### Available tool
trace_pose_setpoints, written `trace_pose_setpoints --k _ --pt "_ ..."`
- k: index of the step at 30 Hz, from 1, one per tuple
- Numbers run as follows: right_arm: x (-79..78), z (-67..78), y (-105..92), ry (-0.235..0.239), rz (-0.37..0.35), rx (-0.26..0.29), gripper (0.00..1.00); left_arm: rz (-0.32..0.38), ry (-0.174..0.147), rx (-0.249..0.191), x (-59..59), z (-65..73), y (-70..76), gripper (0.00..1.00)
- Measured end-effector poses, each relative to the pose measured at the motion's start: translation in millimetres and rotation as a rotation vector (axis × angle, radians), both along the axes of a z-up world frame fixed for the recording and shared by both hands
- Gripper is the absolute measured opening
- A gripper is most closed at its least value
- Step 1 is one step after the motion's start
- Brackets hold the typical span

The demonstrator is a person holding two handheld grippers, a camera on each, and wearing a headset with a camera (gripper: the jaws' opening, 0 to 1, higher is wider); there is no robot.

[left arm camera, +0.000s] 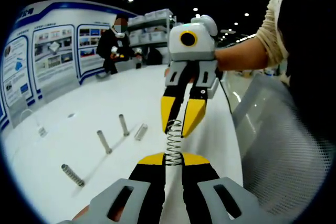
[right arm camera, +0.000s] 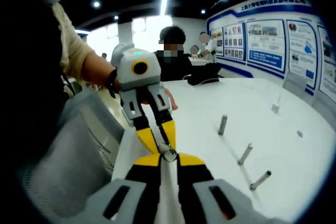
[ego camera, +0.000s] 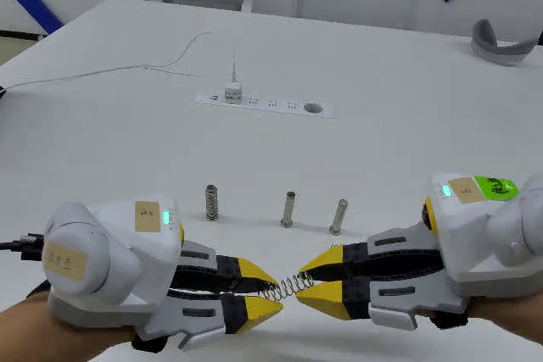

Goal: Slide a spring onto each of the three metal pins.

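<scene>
Left gripper (ego camera: 271,294) and right gripper (ego camera: 304,282) each pinch an end of the spring (ego camera: 287,288), near a bare pin (ego camera: 288,208). We should free one end, then lower it squarely over that pin.

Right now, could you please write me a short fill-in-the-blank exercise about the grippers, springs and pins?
1. The left gripper and right gripper each clamp one end of the same ____.
2. In the head view, the loaded pin stands to the ____ of the middle pin.
3. Counting the right pin, ____ pins carry no spring.
Missing words: spring; left; two.
</scene>
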State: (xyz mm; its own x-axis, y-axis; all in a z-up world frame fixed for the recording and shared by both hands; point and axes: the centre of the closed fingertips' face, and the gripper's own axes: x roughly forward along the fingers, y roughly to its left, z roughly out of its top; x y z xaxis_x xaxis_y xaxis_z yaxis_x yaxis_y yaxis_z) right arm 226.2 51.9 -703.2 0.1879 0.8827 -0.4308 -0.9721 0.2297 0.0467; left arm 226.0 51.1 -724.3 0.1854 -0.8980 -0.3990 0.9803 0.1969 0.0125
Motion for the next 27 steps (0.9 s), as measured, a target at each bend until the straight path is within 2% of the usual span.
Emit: trace_pose_setpoints --k 7,17,27 --pt "-1.3 11.2 11.1 -0.007 0.011 0.043 0.12 0.010 0.005 -0.006 0.7 -0.2 0.5 0.10" --pt "-0.1 18.2 24.2 -0.026 0.018 0.052 0.12 0.022 0.004 -0.020 3.4 0.3 -2.2 0.10" --pt "7.5 19.1 23.8 -0.038 -0.010 0.044 0.12 0.064 0.008 -0.059 11.2 3.0 -1.8 0.11"
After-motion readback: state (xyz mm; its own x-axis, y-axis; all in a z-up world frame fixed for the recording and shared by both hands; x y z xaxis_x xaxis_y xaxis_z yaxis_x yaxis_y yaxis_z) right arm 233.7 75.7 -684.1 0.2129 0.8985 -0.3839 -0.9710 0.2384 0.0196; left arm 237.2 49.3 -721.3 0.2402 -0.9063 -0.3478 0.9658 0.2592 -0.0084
